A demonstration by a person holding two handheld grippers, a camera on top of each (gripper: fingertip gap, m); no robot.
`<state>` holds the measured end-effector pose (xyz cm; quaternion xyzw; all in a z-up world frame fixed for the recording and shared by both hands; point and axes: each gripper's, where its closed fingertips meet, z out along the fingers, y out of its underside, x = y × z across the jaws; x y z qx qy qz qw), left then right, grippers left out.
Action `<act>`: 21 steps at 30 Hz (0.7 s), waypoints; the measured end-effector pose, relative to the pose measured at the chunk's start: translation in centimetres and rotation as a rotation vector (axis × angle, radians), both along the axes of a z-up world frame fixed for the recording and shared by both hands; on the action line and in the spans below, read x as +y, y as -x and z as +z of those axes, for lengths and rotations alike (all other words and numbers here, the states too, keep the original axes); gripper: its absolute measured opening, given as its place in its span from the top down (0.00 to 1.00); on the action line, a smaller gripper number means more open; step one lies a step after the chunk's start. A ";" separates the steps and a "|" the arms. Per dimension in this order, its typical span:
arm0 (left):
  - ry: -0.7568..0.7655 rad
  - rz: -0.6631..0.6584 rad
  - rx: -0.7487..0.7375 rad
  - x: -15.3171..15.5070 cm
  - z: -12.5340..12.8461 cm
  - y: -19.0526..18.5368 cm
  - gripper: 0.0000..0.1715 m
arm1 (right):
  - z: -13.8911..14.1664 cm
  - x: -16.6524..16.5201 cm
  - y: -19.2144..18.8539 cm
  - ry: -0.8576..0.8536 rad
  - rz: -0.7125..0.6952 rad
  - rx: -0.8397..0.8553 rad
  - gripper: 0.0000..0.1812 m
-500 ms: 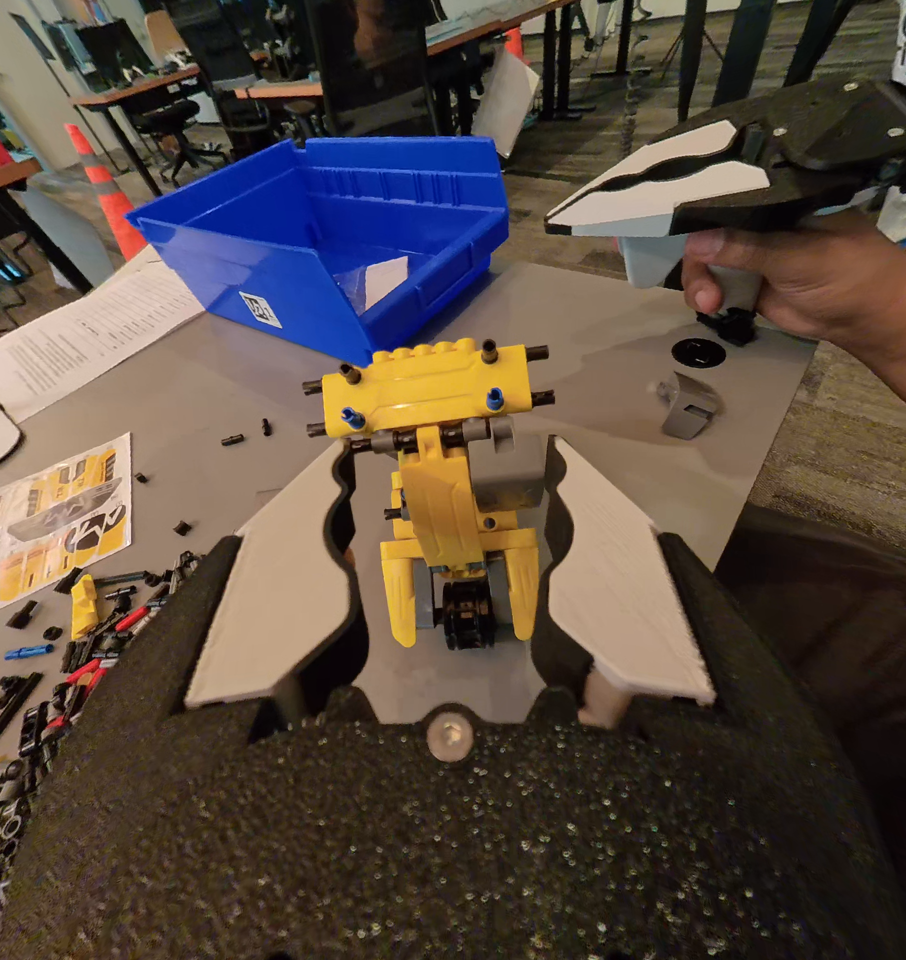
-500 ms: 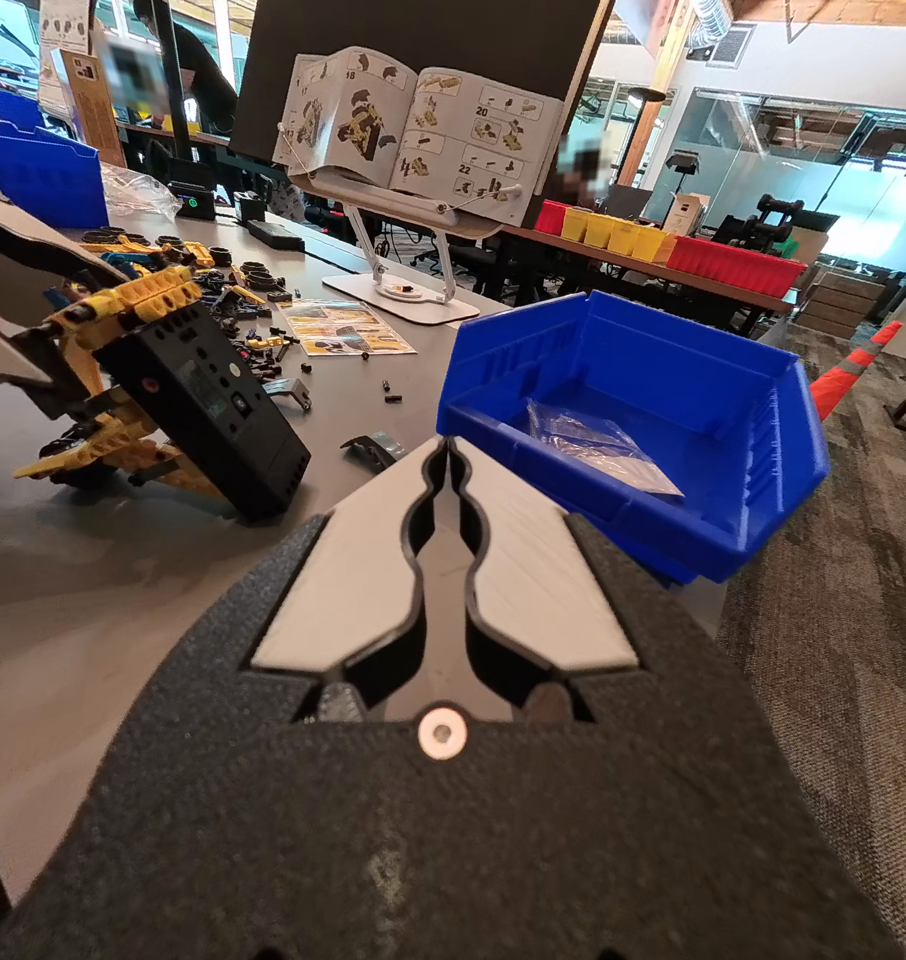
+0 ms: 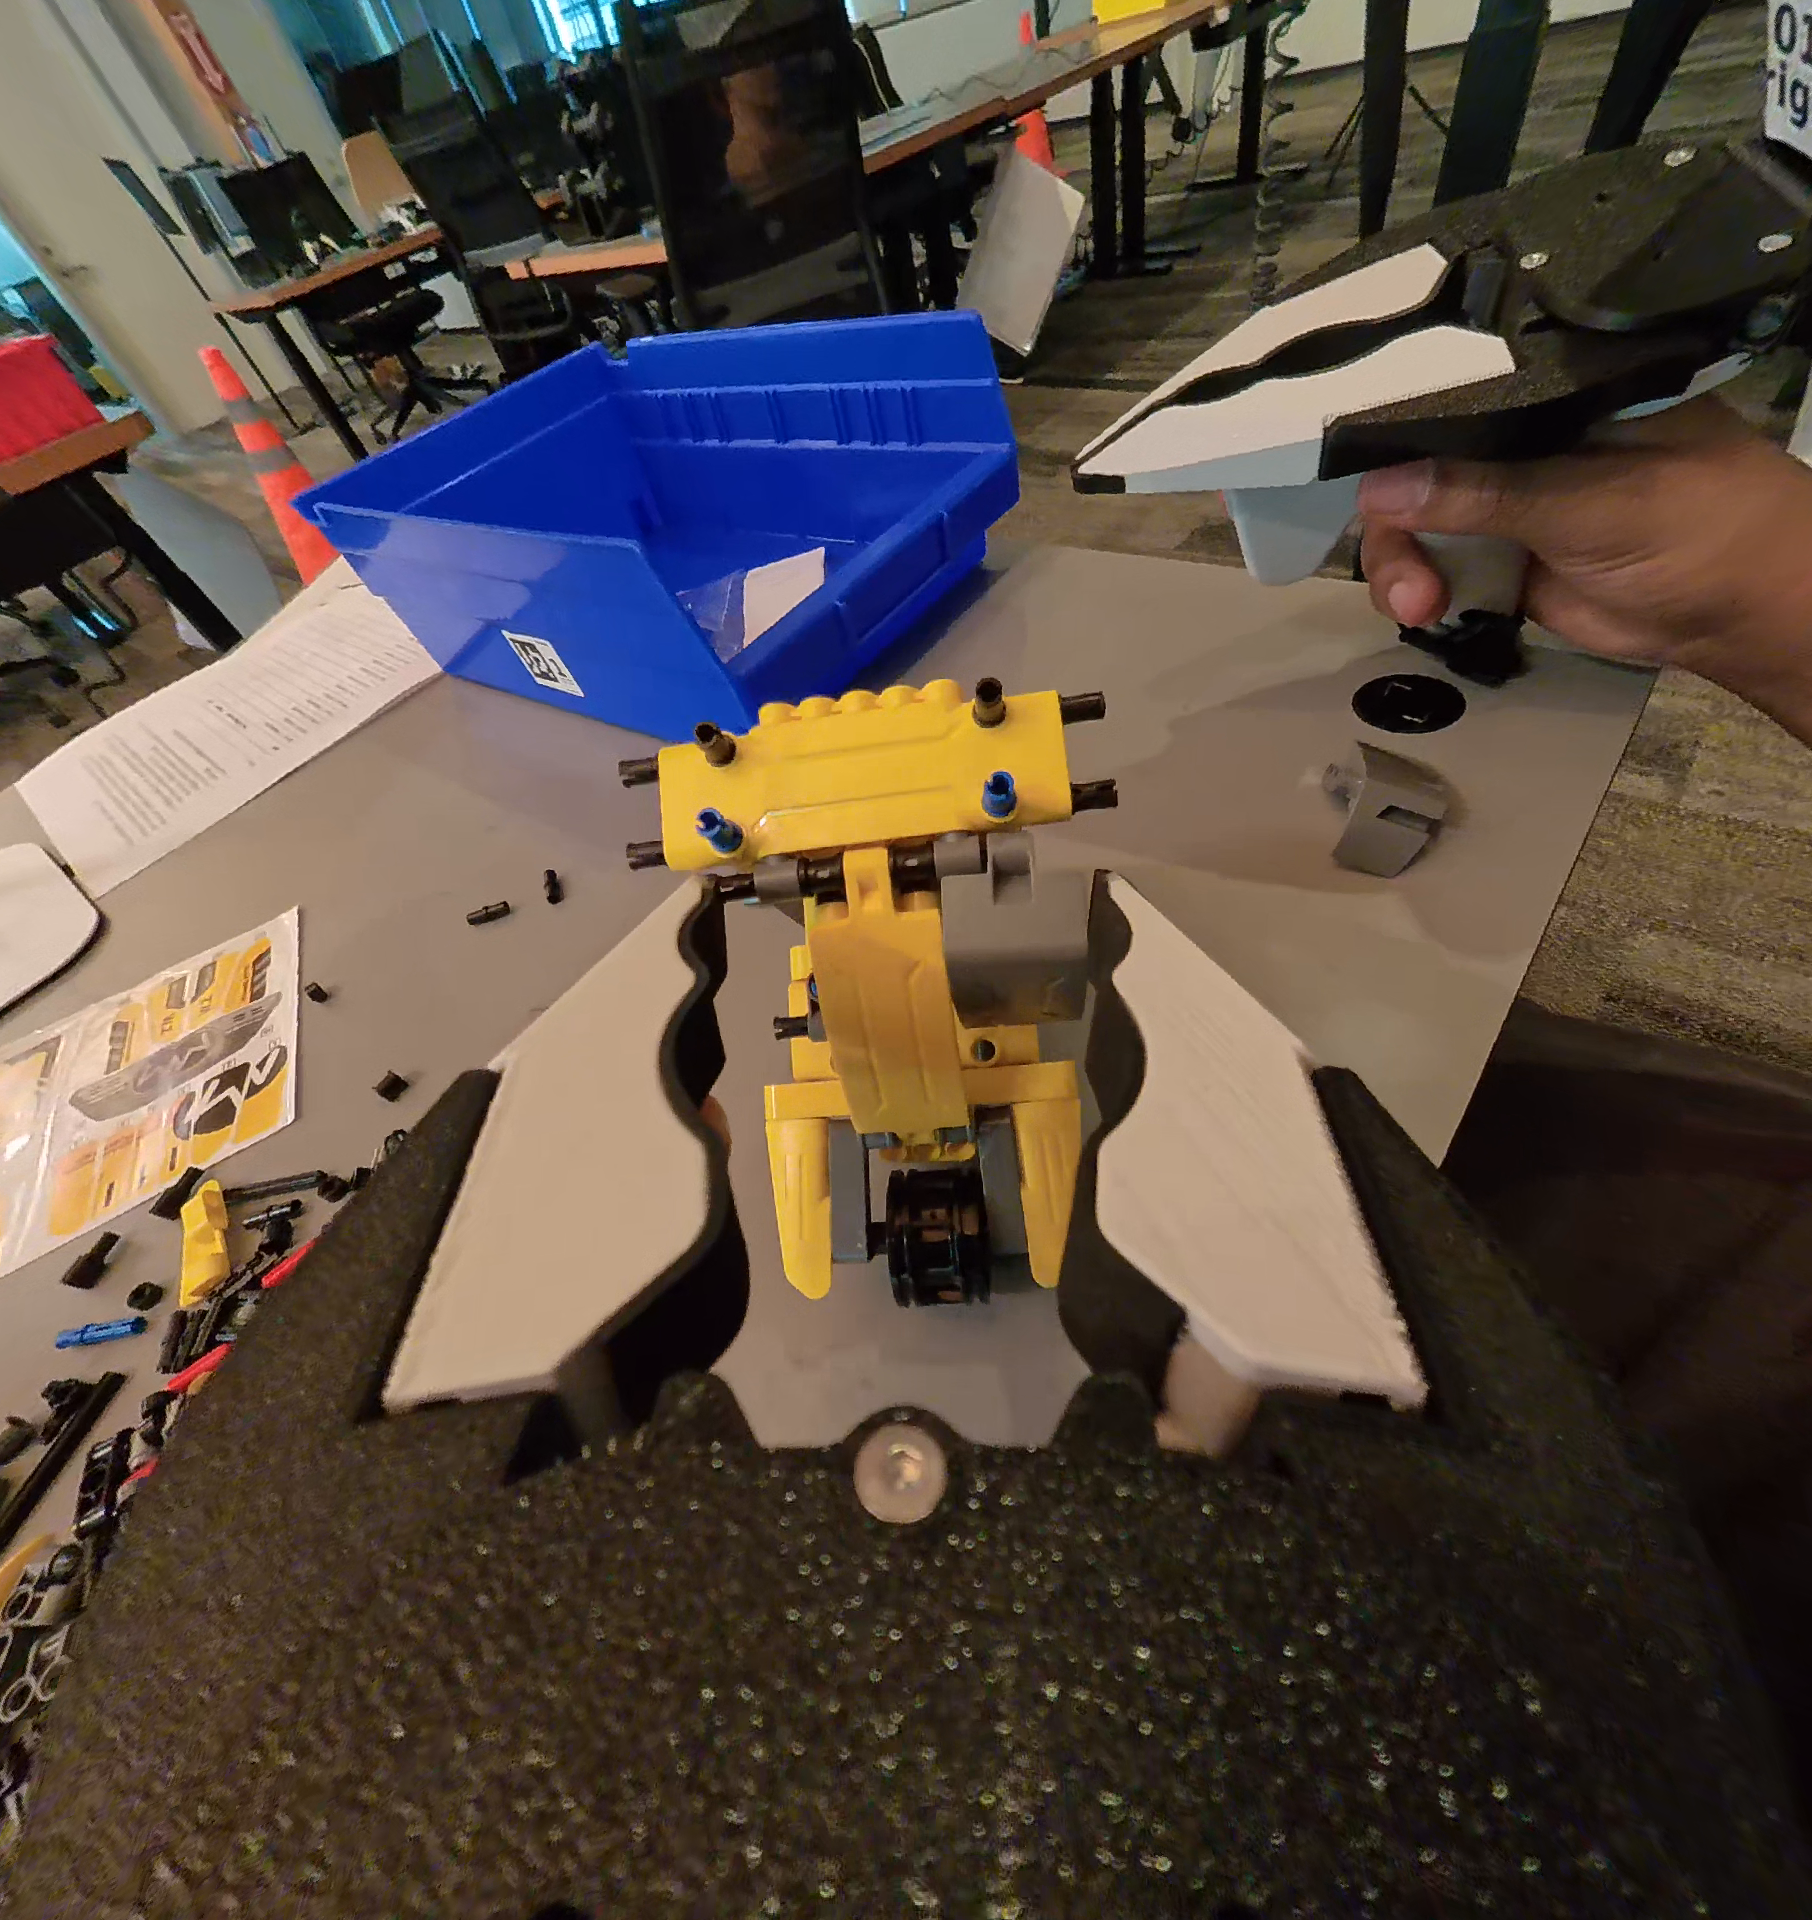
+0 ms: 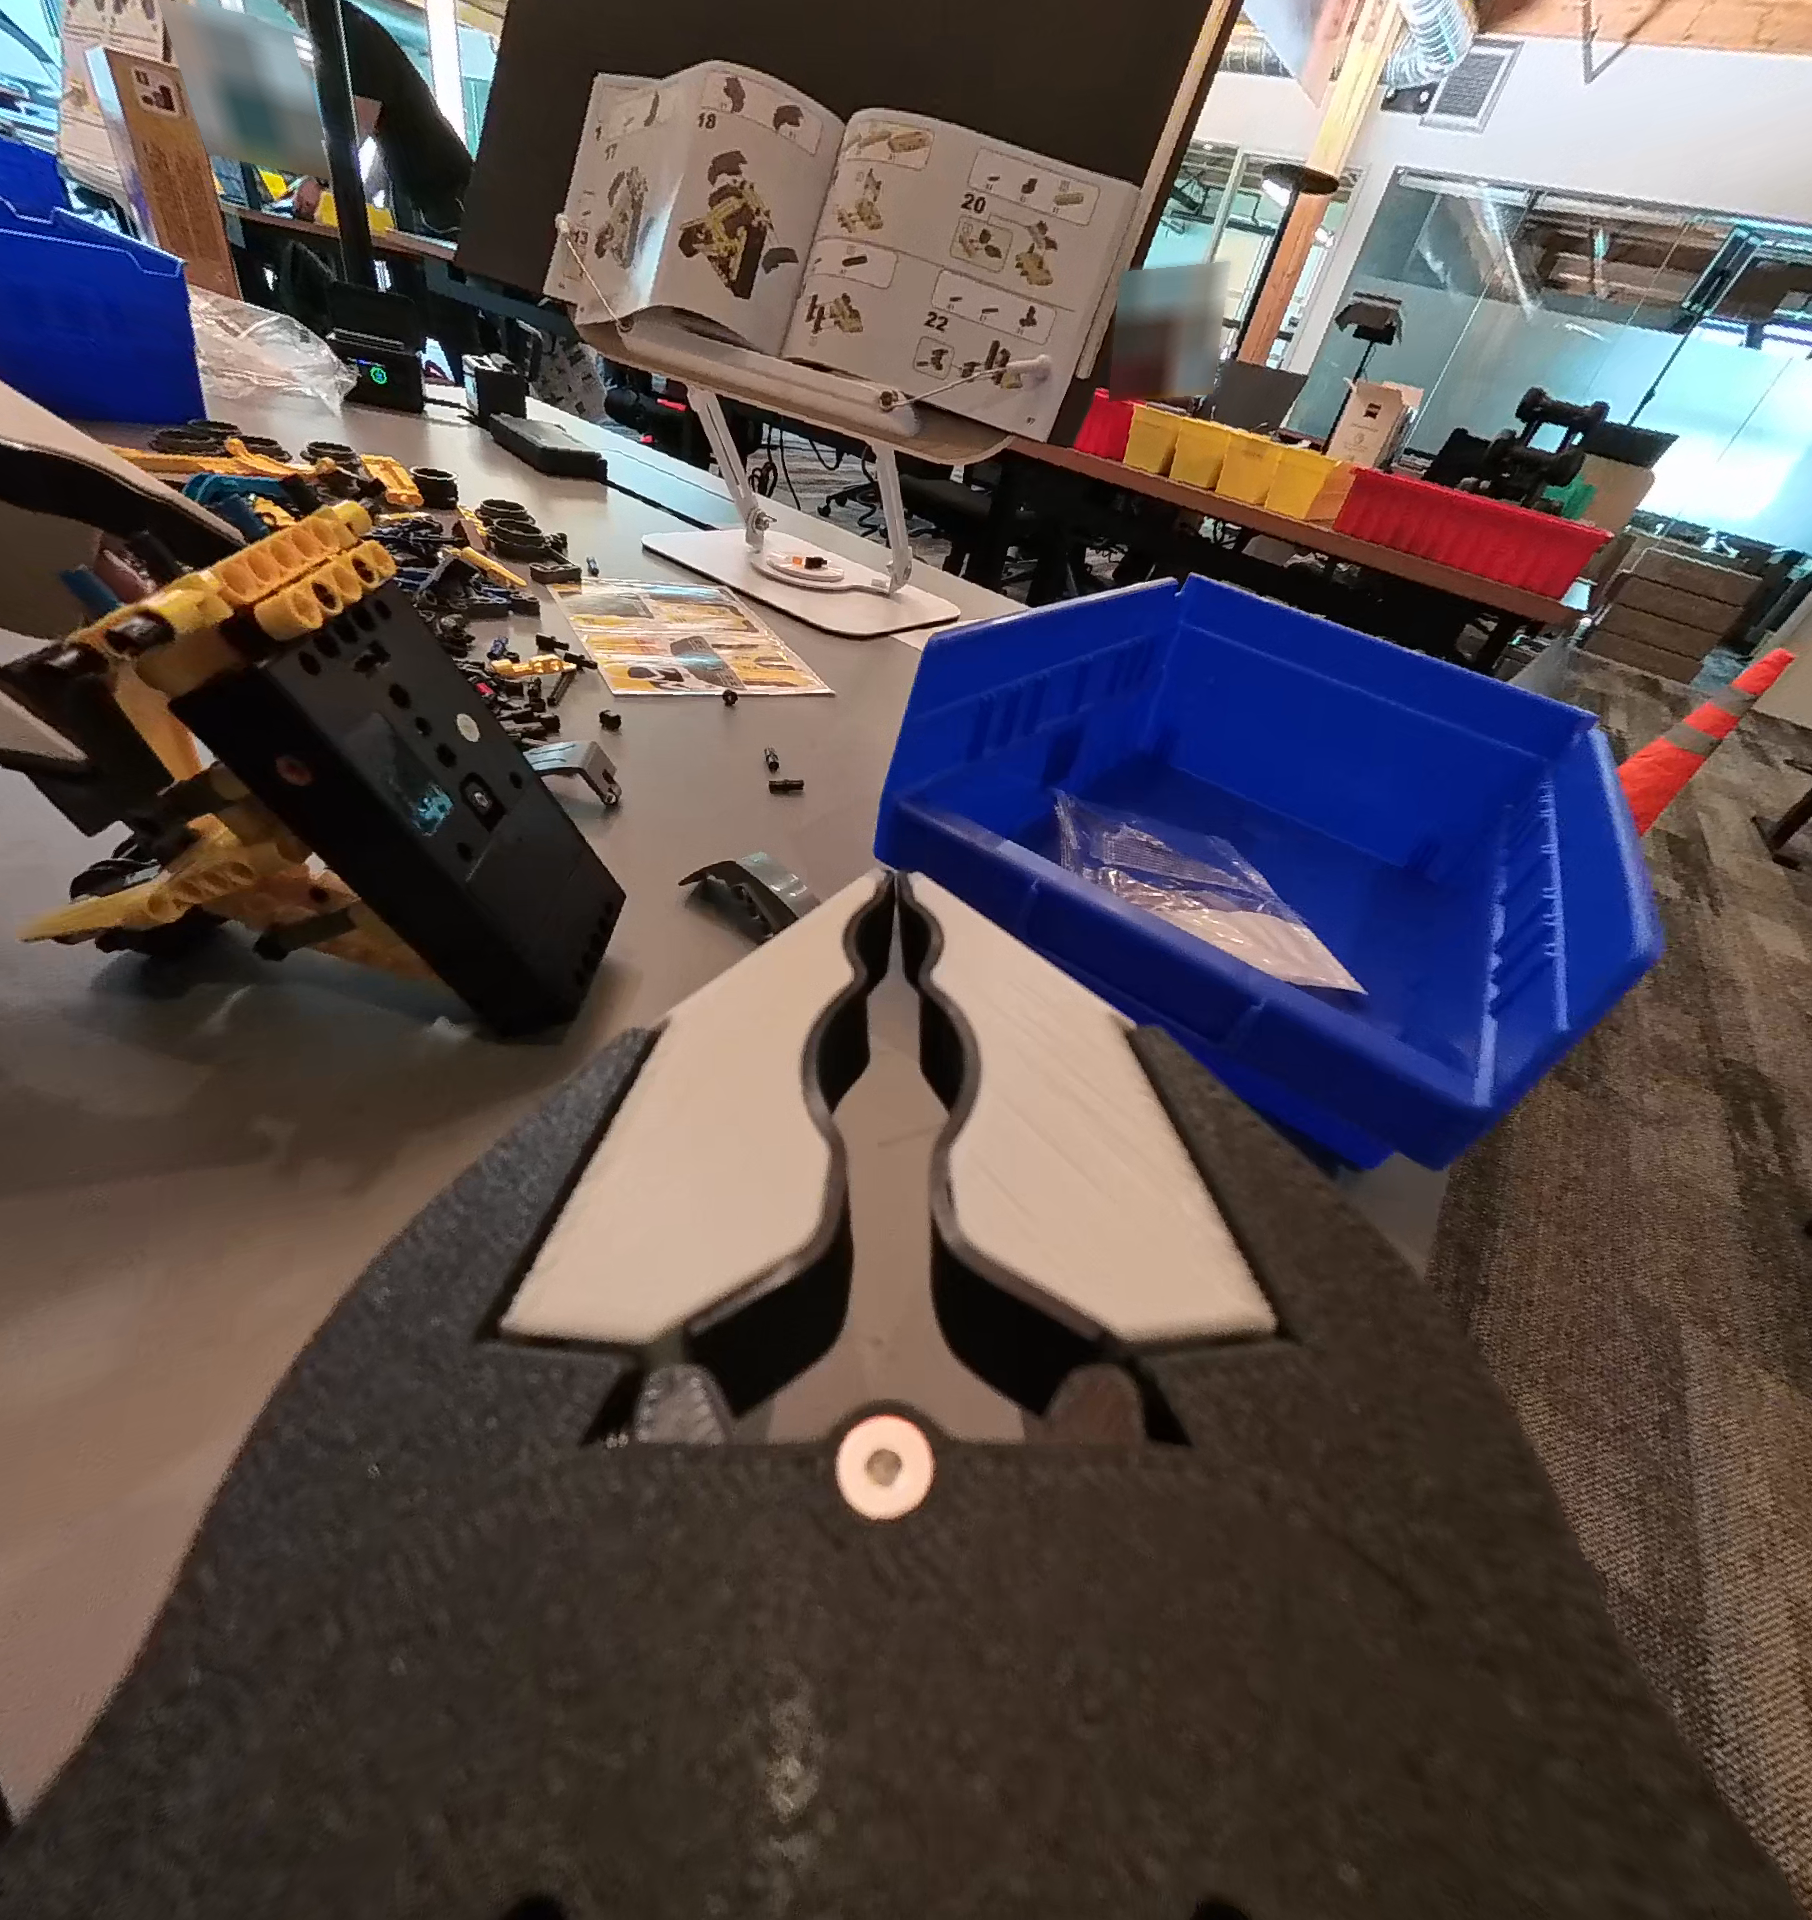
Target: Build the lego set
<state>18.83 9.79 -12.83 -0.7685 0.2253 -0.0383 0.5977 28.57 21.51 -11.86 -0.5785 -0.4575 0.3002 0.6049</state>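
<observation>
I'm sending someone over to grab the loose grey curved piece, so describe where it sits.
Start at the blue bin on the grey table. The grey curved piece lies alone near the table's far corner, beside a round black hole. Unlike the small black pins, it's big, grey and hooded.

Left claw (image 3: 897, 925): black speckled body, pale grey wavy-edged fingers (image 3: 580, 1174), silver screw.

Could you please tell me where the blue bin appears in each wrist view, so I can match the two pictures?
Left wrist view: blue bin upper centre, behind the yellow model.
Right wrist view: blue bin centre right, at the table edge.
Shared landmark: the yellow model.
</observation>
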 end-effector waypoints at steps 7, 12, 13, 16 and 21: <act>-0.024 0.010 0.029 0.2 0.0 -0.2 0.60 | 0.2 -0.6 0.2 0.002 0.025 -0.002 1.00; -0.028 0.009 0.024 0.3 0.0 -0.1 0.60 | 0.8 -3.8 1.8 -0.023 0.161 -0.036 0.89; -0.025 0.007 0.019 0.3 0.0 -0.1 0.60 | 0.9 -5.0 2.5 -0.034 0.205 -0.049 0.83; -0.023 -0.003 0.004 0.3 0.0 0.1 0.60 | 1.5 -8.4 4.4 -0.097 0.300 -0.072 0.74; -0.019 -0.013 -0.004 0.3 0.0 0.2 0.60 | 1.6 -11.3 6.7 -0.135 0.341 -0.087 0.72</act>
